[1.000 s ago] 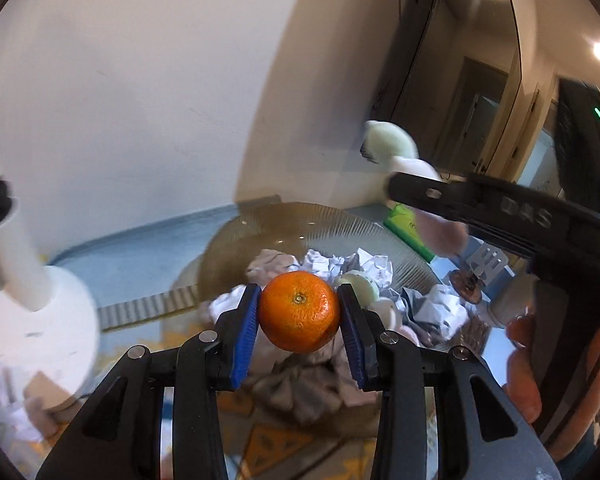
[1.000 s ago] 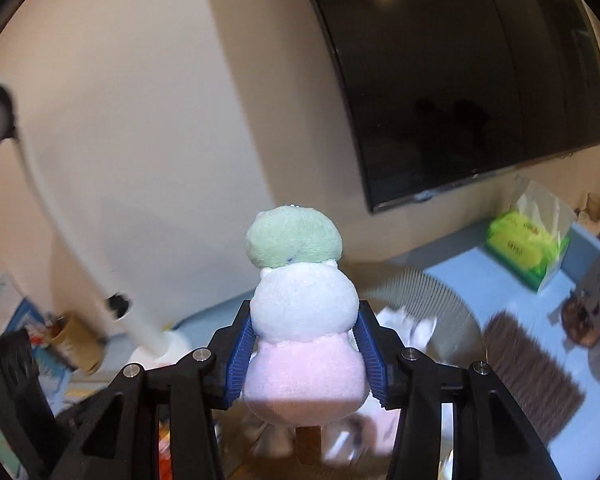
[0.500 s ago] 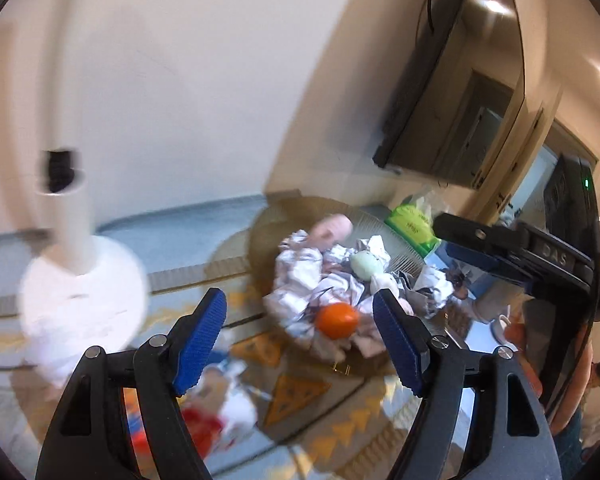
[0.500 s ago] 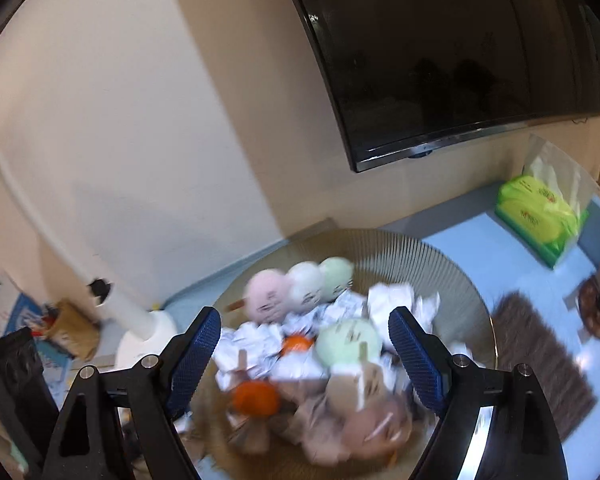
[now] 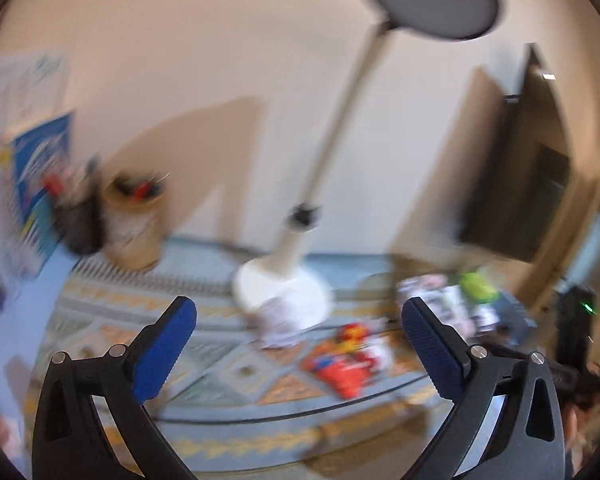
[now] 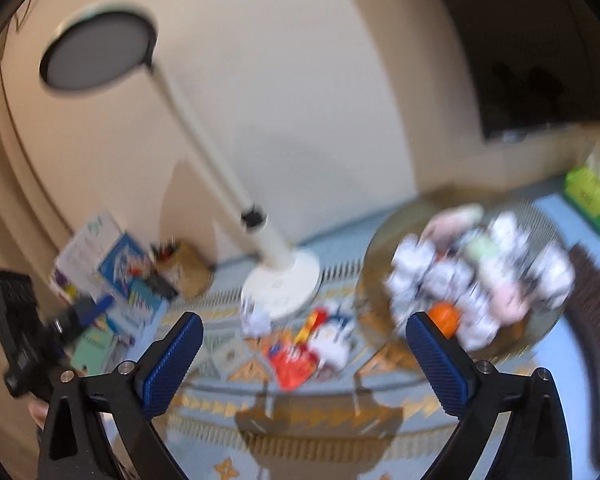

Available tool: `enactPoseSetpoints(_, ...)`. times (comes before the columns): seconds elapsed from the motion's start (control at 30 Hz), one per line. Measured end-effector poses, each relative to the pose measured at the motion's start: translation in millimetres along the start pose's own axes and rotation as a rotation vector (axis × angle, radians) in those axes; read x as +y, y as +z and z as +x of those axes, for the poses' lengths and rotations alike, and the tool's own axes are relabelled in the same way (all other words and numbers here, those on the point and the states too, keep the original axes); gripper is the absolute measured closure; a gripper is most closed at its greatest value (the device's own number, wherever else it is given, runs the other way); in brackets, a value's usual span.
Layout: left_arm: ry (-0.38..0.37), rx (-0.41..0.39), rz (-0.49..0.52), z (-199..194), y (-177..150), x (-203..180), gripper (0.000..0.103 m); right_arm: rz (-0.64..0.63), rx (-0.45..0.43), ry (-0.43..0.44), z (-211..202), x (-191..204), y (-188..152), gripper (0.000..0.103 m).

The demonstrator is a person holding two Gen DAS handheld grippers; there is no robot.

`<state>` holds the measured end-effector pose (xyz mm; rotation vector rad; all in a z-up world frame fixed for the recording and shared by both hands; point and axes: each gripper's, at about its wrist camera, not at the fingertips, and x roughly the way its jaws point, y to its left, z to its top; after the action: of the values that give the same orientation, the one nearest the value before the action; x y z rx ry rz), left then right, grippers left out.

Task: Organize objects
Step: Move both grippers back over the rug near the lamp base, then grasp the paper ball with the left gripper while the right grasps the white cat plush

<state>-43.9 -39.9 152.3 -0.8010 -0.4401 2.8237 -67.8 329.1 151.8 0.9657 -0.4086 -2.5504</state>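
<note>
Left gripper (image 5: 299, 342) spread wide, nothing between pads. Right gripper (image 6: 304, 354) likewise wide, empty. Just beyond on patterned mat (image 6: 220, 338): red-and-white wrapper pile (image 6: 300, 354), blurred; likely light, crinkly, slippery, best pinched at an edge. Farther right, round tray (image 6: 374, 258) heaped with crumpled paper, orange (image 6: 444, 317). Lamp base (image 6: 284, 286) behind.
</note>
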Motion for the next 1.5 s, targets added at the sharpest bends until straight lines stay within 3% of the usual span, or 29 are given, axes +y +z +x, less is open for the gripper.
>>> enactPoseSetpoints(0.2,0.05,0.141,-0.104,69.5,-61.8,45.1,0.001,-0.079,0.105,-0.091,70.5,5.7,-64.5,0.001)
enactPoseSetpoints(0.33,0.075,0.136,-0.061,77.7,-73.0,46.3,0.001,-0.088,0.108,-0.145,101.4,-8.1,-81.2,0.001)
enactPoseSetpoints(0.43,0.048,0.132,-0.058,74.1,-74.5,44.1,0.001,-0.078,0.096,-0.169,111.0,-19.7,-93.6,0.001)
enactPoseSetpoints(0.5,0.044,0.16,-0.058,78.6,-75.9,43.8,0.001,-0.054,0.13,-0.19,116.1,-22.5,-91.7,0.001)
enactPoseSetpoints(0.63,0.056,0.171,-0.06,81.0,-77.7,45.7,0.001,-0.05,0.111,-0.184,115.1,-23.9,-90.5,0.001)
enactPoseSetpoints(0.7,0.096,0.196,-0.059,85.3,-78.3,46.4,0.001,-0.05,0.125,-0.19,117.9,-24.4,-90.8,0.001)
enactPoseSetpoints(0.83,0.014,0.278,-0.08,97.3,-61.8,41.5,0.001,-0.037,0.141,-0.215,117.1,-21.9,-82.3,0.001)
enactPoseSetpoints(0.93,0.017,0.233,0.013,114.3,-40.4,20.3,0.001,0.066,0.256,-0.142,127.3,-22.5,-60.6,0.001)
enactPoseSetpoints(1.0,0.027,0.229,0.033,134.4,-36.1,16.1,0.001,0.114,0.285,-0.092,139.1,-23.1,-49.1,0.001)
enactPoseSetpoints(1.17,0.02,0.3,-0.036,185.0,-41.2,23.7,0.001,0.055,0.22,-0.205,175.6,-19.1,-40.0,0.001)
enactPoseSetpoints(1.27,0.014,0.28,-0.049,186.2,-42.4,26.1,0.001,0.091,0.248,-0.176,192.7,-26.3,-43.2,0.0)
enactPoseSetpoints(1.3,0.011,0.263,-0.056,184.0,-42.0,27.8,0.001,0.077,0.217,-0.177,190.1,-24.9,-42.8,0.0)
enactPoseSetpoints(1.33,0.009,0.256,-0.067,182.9,-41.3,30.0,0.003,0.055,0.2,-0.186,189.5,-23.1,-42.7,0.0)
enactPoseSetpoints(1.37,-0.001,0.253,-0.078,182.9,-41.1,32.2,0.017,0.052,0.208,-0.191,191.5,-23.1,-43.2,0.0)
enactPoseSetpoints(1.4,-0.029,0.273,-0.087,185.2,-42.2,33.8,0.027,0.049,0.203,-0.2,191.8,-22.1,-42.8,0.009)
enactPoseSetpoints(1.43,-0.077,0.288,-0.099,187.1,-42.9,35.2,0.041,0.05,0.193,-0.19,192.0,-20.9,-42.4,0.024)
enactPoseSetpoints(1.47,-0.113,0.291,-0.104,187.5,-43.6,35.7,0.054,0.041,0.191,-0.184,192.3,-19.2,-42.6,0.031)
enactPoseSetpoints(1.5,-0.125,0.285,-0.099,185.3,-44.0,34.9,0.054,0.03,0.189,-0.196,192.2,-18.0,-43.7,0.045)
